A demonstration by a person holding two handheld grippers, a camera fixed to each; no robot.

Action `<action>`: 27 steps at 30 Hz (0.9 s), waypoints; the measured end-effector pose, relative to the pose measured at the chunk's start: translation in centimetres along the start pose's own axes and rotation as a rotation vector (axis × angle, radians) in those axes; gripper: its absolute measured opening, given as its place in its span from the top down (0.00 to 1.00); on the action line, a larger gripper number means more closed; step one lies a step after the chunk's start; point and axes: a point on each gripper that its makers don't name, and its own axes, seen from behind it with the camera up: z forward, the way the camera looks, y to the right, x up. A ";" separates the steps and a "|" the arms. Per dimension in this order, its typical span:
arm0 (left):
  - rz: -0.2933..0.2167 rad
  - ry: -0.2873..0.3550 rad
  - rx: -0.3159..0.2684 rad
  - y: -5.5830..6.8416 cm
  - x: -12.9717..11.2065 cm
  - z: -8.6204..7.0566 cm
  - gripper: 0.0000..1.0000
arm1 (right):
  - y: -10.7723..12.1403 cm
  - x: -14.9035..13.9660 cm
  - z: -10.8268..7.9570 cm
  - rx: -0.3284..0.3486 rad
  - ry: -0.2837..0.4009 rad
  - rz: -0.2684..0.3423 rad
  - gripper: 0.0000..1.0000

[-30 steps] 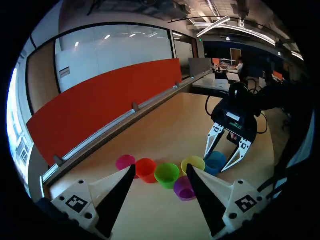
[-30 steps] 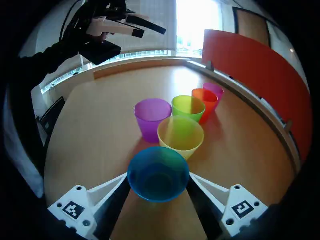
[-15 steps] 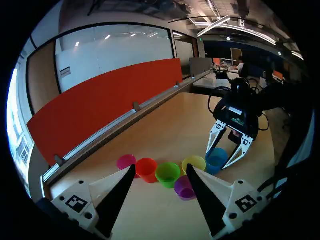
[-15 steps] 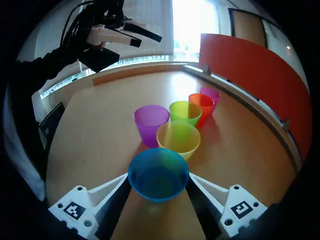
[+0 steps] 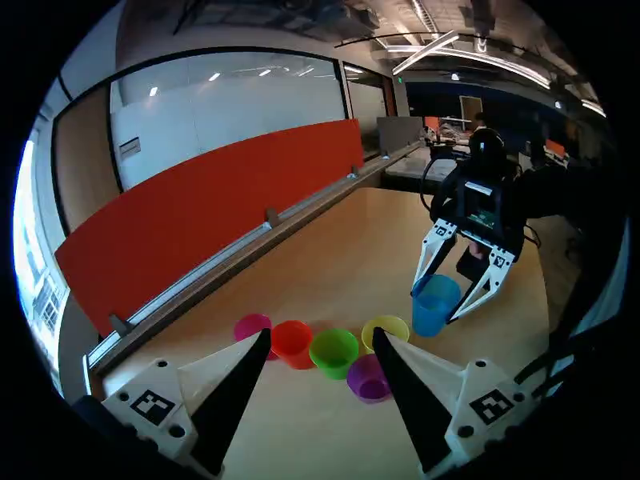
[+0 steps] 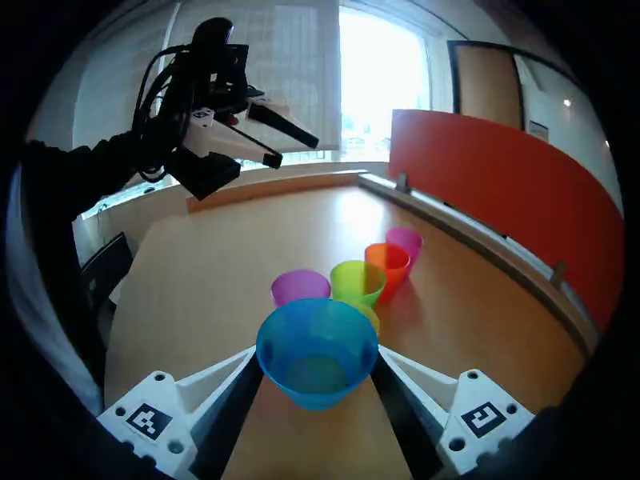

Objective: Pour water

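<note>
"So where is the blue cup?"

"Upright, pinched between both fingers of the right gripper. It is raised off the wooden table, near the yellow cup."

"Any water inside?"

"Hard to say; the bottom looks faintly glossy, perhaps a little."

"And the left gripper?"

"Jaws spread wide, holding nothing. It faces the pink cup, orange cup and green cup, which stand in a row, with the purple cup just beside."

Wooden table bearing pink cup, orange cup, green cup, yellow cup, purple cup
</note>
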 end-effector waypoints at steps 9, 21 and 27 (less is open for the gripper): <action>-0.007 0.009 0.004 -0.2 0.2 -0.1 0.06 | 0.2 3.6 -1.8 -0.008 0.115 0.006 0.10; -0.011 0.016 0.004 -0.2 0.5 0.0 0.06 | -0.4 7.6 -3.2 0.016 0.259 0.016 0.10; -0.014 0.019 0.007 -0.2 0.6 0.1 0.06 | -0.8 8.9 -3.4 0.030 0.319 0.030 0.10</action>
